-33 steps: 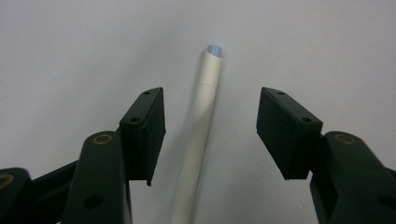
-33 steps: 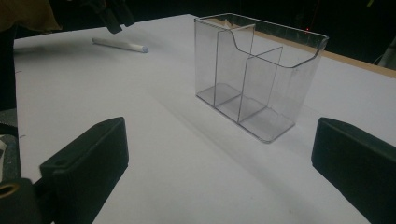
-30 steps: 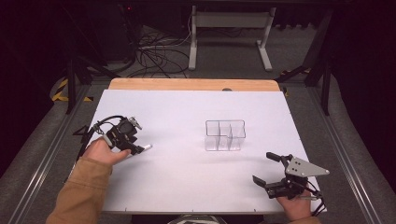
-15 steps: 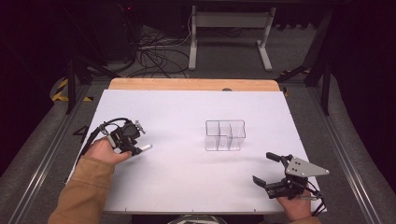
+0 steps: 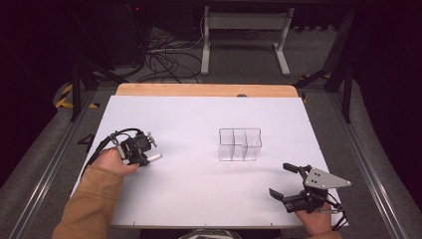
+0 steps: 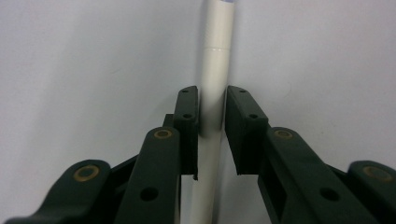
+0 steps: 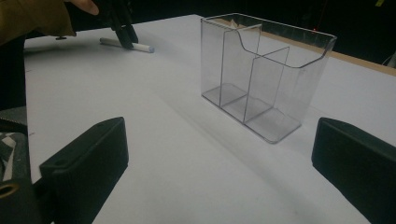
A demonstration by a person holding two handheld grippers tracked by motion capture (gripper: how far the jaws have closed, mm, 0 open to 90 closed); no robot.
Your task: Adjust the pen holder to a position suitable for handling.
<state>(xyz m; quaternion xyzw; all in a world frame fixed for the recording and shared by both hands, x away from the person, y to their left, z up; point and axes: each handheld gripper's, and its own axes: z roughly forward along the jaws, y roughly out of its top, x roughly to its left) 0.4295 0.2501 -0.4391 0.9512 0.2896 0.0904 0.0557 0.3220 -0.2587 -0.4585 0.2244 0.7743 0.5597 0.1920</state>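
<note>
Pen [image 6: 212, 84], no legible label, sits btwn near-closed left gripper [image 6: 212, 116]; right gripper [image 7: 219, 163] wide apart.

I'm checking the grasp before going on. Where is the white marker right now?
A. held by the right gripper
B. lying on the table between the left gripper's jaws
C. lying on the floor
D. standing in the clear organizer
B: the left gripper has its jaws on either side of the white marker, which lies flat on the table.

White pen [image 6: 212, 84] both ends cut off.
</note>
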